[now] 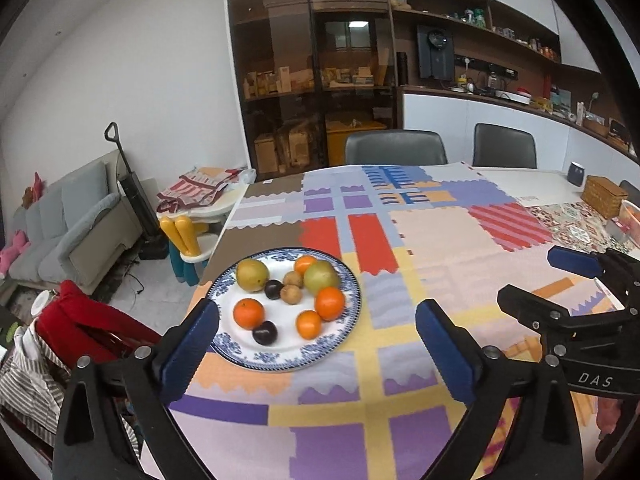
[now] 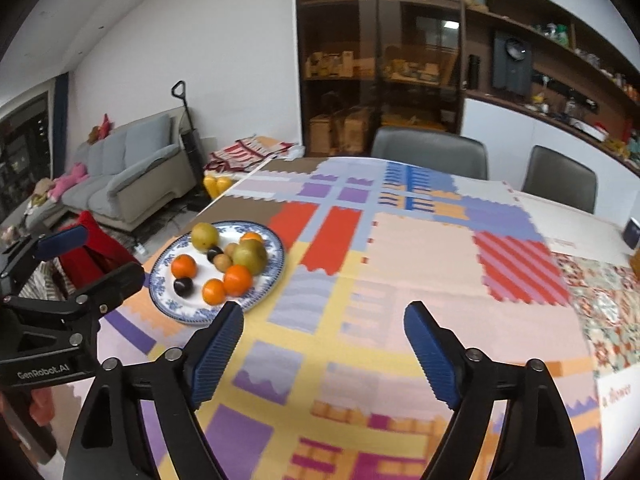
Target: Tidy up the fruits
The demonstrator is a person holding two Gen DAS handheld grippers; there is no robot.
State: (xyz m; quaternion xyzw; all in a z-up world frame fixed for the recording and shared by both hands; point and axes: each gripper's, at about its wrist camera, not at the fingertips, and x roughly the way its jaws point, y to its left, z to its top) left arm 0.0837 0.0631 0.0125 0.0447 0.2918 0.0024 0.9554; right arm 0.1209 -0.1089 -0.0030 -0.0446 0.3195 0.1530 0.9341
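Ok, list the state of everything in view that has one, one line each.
Left hand-held gripper: open, nothing between the pads.
Right hand-held gripper: open, nothing between the pads.
Plate: flat on the tablecloth, holding all the fruit.
Oranges: four, on the plate.
Plums: two, on the plate.
Green fruits: two, on the plate.
Brown fruits: two, touching, mid-plate.
Tablecloth: spread flat.

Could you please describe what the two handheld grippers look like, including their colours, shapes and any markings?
Both are black plastic two-finger clamps with silver rivets at the joints. The left gripper and the right gripper each carry long blue ribbed rubber pads inside the fingertips. The left body reads "GenRobot.AI" in white; the right one shows white letters "DAS". No cables or sleeves are visible.
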